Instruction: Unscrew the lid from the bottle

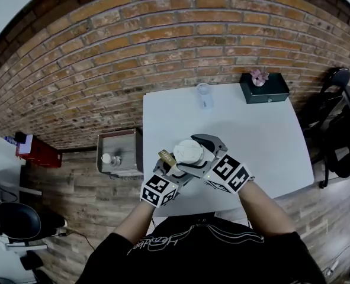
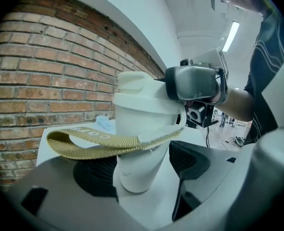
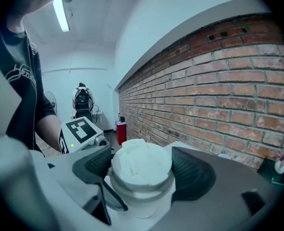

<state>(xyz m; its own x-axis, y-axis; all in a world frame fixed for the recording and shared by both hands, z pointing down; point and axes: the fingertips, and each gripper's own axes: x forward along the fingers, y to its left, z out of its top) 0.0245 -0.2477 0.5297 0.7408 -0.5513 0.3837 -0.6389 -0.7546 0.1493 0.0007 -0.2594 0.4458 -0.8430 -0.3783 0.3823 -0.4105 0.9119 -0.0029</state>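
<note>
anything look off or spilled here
Nothing stands out. The white bottle sits upright in the left gripper, and the right gripper is on its lid. The tan strap sticks out sideways, loose but undamaged. No spill shows.

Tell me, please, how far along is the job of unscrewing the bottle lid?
Done: the left gripper is clamped on the bottle, holding it steady. In hand: the right gripper looks closed on the lid. Left: the lid sits fully on the bottle with no gap, so turning it and lifting it off are not yet done.
</note>
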